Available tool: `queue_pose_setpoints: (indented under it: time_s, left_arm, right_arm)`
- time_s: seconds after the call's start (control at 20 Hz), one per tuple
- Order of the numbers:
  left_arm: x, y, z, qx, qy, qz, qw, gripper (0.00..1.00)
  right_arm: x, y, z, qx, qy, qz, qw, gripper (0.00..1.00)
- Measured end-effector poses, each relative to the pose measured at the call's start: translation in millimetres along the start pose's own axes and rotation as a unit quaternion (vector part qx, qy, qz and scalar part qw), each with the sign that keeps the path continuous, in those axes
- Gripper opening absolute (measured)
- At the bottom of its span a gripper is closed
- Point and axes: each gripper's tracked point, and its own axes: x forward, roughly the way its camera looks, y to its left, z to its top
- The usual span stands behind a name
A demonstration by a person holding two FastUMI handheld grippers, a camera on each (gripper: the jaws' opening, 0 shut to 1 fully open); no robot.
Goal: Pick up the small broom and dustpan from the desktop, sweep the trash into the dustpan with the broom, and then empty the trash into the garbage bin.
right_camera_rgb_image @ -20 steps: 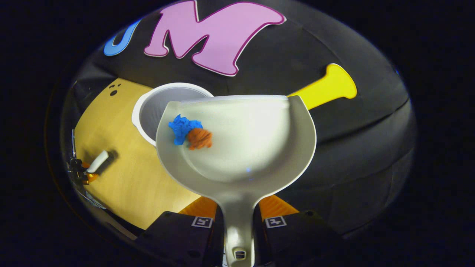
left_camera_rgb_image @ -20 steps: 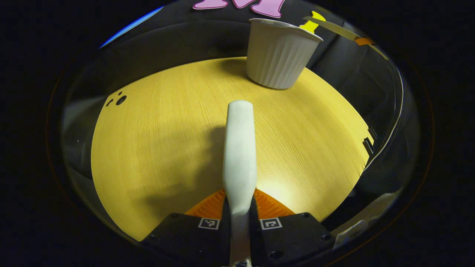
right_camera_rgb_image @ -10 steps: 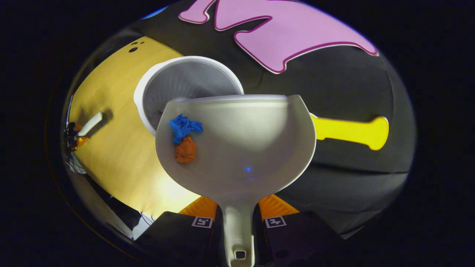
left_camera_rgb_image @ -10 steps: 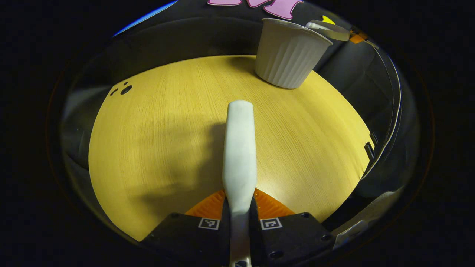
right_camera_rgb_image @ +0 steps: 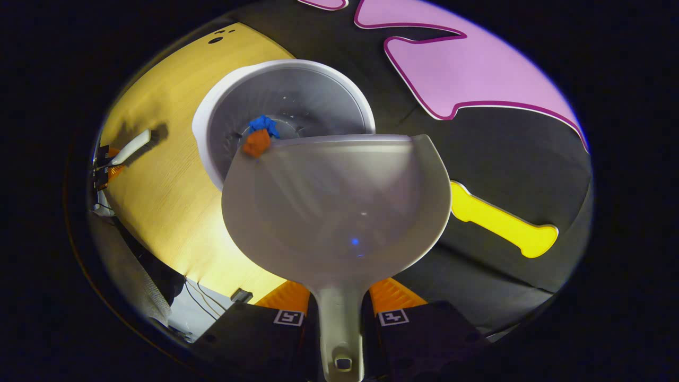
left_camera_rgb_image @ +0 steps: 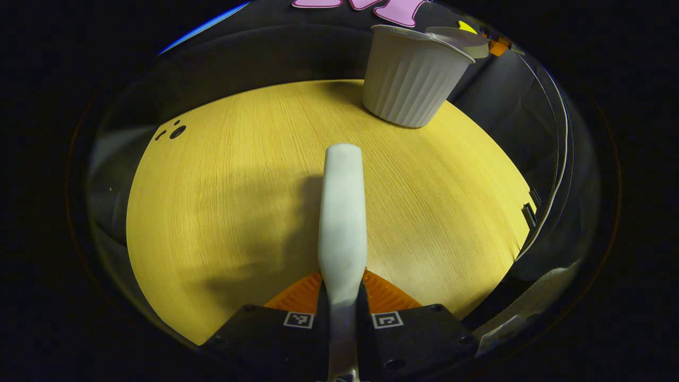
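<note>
Ahead of the right gripper (right_camera_rgb_image: 339, 313), the dustpan (right_camera_rgb_image: 339, 212) is tipped with its front lip over the open mouth of the bin (right_camera_rgb_image: 289, 101), and both fingers are clamped on the pan's handle. Two scraps of trash, one blue (right_camera_rgb_image: 263, 124) and one orange (right_camera_rgb_image: 257, 143), sit at the far-left corner of the lip, right at the edge and over the bin's inside; whether they are off the pan yet I cannot tell. The step in hand looks like the last one, emptying the trash. The next move probably calls for a little more tilt, or a light shake, with the lip kept over the bin so that both scraps drop inside and not onto the desk (right_camera_rgb_image: 159, 175). The left gripper (left_camera_rgb_image: 342, 305) is shut on the broom (left_camera_rgb_image: 343, 212), whose handle runs straight ahead from between the fingers above the desk, with the bin well ahead and to the right. From the right gripper, the left one and its broom show small at the far left. Count: one broom, one dustpan, one bin, two scraps, two grippers.
</note>
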Motion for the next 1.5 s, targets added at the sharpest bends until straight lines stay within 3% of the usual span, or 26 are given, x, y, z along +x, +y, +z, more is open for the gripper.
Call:
queue_pose_setpoints:
  time_s: [0.15,0.2,0.25,0.35,0.4,0.7,0.95,1.1,1.2,1.45,1.5]
  left_arm:
    - [2.2,0.6,-1.0,-0.005,0.005,0.002,1.0,0.25]
    - [2.8,1.1,-1.3,-0.005,0.005,0.003,1.0,0.21]
    - [3.0,1.7,-1.2,-0.004,0.006,0.005,1.0,0.25]
    - [2.8,3.1,0.2,0.001,0.006,0.011,1.0,0.21]
    - [2.5,4.8,1.8,0.005,0.006,0.016,1.0,0.25]
    - [0.7,9.8,7.3,0.009,0.01,0.037,0.999,0.22]
    - [-5.5,18.0,8.5,0.009,0.013,0.057,0.998,0.25]
    - [-9.2,18.6,7.5,0.006,0.017,0.064,0.998,0.25]
    - [-10.7,19.0,5.4,0.006,0.019,0.065,0.998,0.21]
    - [-11.3,20.3,4.3,0.005,0.02,0.072,0.997,0.29]
    - [-10.9,19.9,4.0,0.005,0.021,0.073,0.997,0.25]
  right_arm:
    - [-0.8,-3.2,-2.2,0.007,-0.011,-0.004,1.0,0.36]
    - [-1.2,-4.4,-4.8,0.012,-0.017,-0.005,1.0,0.36]
    - [-2.7,-7.2,-6.1,0.021,-0.026,-0.006,0.999,0.36]
    - [-7.0,-10.8,-8.7,0.068,-0.06,0.008,0.996,0.36]
    - [-13.0,-14.2,-9.7,0.102,-0.086,0.015,0.991,0.36]
    - [-45.3,-17.0,-37.4,0.224,-0.207,0.047,0.951,0.36]
    - [-71.4,41.1,-68.7,0.273,-0.272,0.102,0.917,0.36]
    - [-72.2,91.8,-83.0,0.28,-0.289,0.133,0.906,0.36]
    - [-70.1,129.5,-92.5,0.275,-0.288,0.155,0.904,0.36]
    - [-29.9,235.8,-109.7,0.254,-0.245,0.202,0.914,0.36]
    - [-20.0,255.6,-110.1,0.254,-0.235,0.217,0.913,0.36]
